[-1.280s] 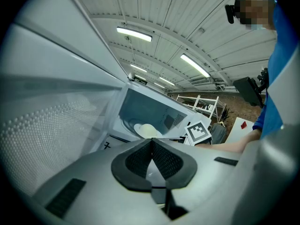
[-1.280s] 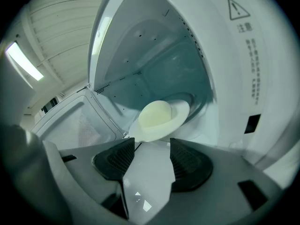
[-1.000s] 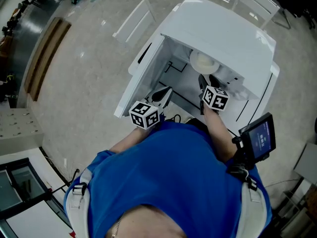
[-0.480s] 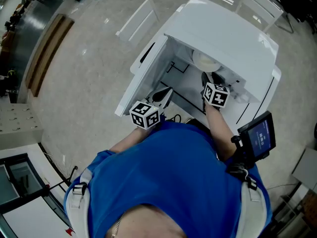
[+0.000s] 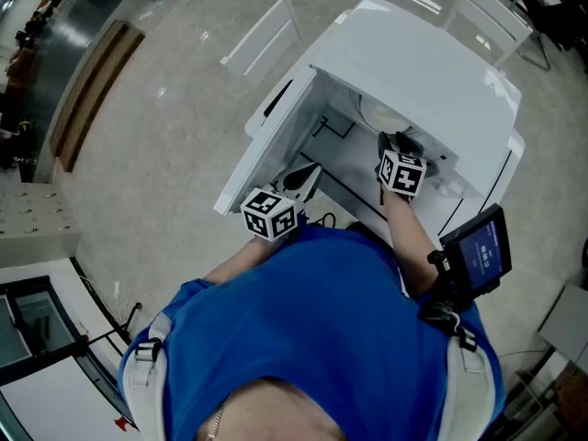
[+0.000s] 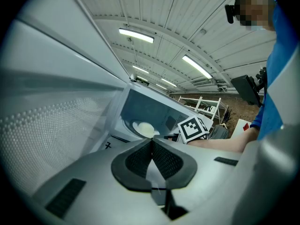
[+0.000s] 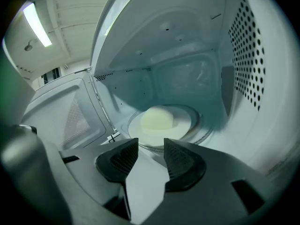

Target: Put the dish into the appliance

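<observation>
1. Since a second before, my right gripper (image 5: 399, 143) had drawn its jaws in from their widest, and they were closing on nothing. My left gripper (image 5: 301, 177) had stayed beside the open door (image 5: 266, 145).
2. Head view: the white microwave (image 5: 413, 62) stood open below me. The dish (image 5: 384, 118) sat inside, half hidden under the microwave's top. My right gripper reached into the mouth of the cavity just short of the dish. My left gripper hung lower, near the door's inner face.
3. Left gripper view: my left jaws were pressed together and held nothing. Beyond them I saw the dish (image 6: 144, 128) in the cavity and my right gripper's marker cube (image 6: 193, 129).
4. Right gripper view: my right jaws were still spread, with a bare gap between the pads. The dish (image 7: 158, 118), a white plate with a pale mound on it, rested on the glass turntable (image 7: 202, 125), clear of my fingertips.
</observation>
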`<state>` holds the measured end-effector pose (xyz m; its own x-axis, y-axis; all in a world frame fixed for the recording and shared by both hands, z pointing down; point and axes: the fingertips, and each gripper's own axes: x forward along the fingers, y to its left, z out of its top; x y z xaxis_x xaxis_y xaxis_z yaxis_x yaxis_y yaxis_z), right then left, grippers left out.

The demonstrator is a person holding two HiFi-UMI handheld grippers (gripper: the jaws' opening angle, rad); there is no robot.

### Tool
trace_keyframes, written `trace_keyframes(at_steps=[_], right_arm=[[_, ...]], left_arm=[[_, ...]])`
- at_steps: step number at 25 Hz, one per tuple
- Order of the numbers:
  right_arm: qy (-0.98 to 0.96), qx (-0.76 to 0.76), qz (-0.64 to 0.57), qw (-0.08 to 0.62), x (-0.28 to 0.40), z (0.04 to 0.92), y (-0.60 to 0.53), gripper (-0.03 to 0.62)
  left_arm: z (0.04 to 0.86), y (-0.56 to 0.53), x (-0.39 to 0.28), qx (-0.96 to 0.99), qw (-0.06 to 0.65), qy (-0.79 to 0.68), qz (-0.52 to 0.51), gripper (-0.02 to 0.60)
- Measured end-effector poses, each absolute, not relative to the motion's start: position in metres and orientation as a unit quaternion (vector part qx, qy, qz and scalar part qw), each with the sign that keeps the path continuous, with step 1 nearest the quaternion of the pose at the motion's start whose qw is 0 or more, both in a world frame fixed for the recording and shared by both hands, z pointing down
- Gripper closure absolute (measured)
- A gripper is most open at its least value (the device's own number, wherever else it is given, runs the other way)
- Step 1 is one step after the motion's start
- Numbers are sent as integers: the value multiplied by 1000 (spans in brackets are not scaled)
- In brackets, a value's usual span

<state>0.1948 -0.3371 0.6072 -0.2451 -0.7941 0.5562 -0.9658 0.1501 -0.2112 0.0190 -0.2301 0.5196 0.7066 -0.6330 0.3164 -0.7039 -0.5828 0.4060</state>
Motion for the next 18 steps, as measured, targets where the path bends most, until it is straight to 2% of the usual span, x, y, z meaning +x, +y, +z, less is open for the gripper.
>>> trace_keyframes(at_steps=[18], right_arm=[[-741, 592, 262, 178, 193, 602, -348, 419]], left_arm=[[511, -229, 10, 885, 254, -386, 63, 575]])
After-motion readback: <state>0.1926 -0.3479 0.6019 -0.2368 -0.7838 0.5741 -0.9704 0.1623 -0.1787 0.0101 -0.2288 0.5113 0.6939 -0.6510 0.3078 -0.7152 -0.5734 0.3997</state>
